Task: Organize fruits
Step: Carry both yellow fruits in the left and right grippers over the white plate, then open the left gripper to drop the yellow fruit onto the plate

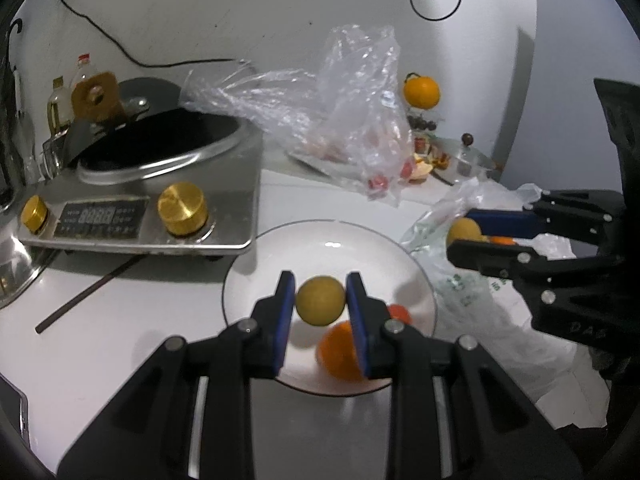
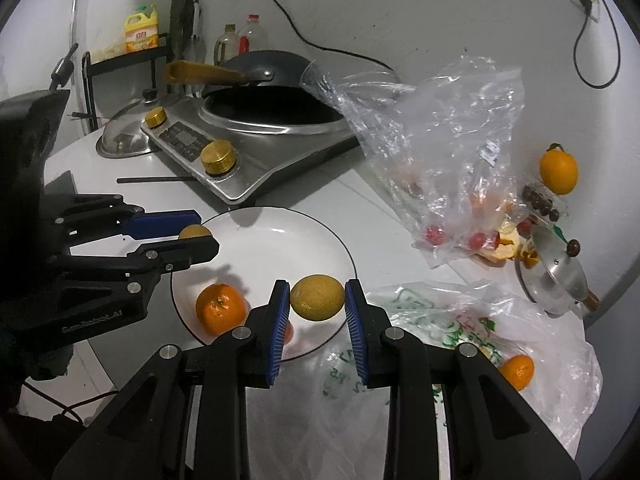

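Over plate point(image 1: 256, 264): fruit point(image 1: 320, 300) between tongs point(image 1: 320, 304).

Landmark: the plate point(image 2: 280, 232). Its far half is bare, open from above. On its near side an orange point(image 2: 220, 308) blocks the way. Behind it the cooker point(image 2: 256, 168) walls off the back. To its right a printed bag point(image 2: 460, 320) covers the counter; beyond that, a clear bag point(image 2: 448, 140) bulges high.

Left tool point(image 1: 321, 300) clamped on a yellow-green fruit point(image 1: 320, 300), right tool point(image 2: 317, 298) likewise gripping one point(image 2: 317, 297)
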`<action>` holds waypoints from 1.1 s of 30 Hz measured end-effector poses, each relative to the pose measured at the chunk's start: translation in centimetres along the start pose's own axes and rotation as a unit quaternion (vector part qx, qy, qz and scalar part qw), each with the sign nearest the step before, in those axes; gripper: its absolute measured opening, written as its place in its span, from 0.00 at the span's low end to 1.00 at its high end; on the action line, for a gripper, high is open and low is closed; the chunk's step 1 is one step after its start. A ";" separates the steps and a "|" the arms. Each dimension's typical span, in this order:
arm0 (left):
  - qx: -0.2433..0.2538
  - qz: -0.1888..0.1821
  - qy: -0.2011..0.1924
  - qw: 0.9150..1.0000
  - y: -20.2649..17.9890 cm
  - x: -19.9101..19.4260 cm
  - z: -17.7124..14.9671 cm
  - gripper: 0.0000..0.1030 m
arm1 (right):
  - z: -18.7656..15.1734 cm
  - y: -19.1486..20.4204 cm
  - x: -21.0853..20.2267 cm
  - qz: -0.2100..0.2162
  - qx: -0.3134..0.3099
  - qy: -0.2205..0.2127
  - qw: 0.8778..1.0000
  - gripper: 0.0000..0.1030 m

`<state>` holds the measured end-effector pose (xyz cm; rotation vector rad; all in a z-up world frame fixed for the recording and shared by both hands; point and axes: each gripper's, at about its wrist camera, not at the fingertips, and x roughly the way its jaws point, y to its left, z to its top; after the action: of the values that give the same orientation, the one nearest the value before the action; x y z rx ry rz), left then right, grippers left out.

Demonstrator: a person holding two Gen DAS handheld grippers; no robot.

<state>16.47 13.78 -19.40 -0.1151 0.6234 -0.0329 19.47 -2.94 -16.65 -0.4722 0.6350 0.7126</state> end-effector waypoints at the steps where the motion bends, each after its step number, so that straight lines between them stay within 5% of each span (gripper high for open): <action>1: -0.001 0.002 0.002 1.000 0.2 0.2 -0.1 0.26 | 0.0 0.1 0.3 0.002 0.000 0.002 1.000 0.29; 33: -0.027 -0.001 0.061 0.998 2.4 3.8 -1.5 0.33 | 0.1 -0.1 5.4 0.034 0.009 0.031 0.999 0.29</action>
<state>18.70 15.75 -23.13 -0.1676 0.7459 -0.0240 22.78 -0.56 -20.21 -0.4598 0.7189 0.7589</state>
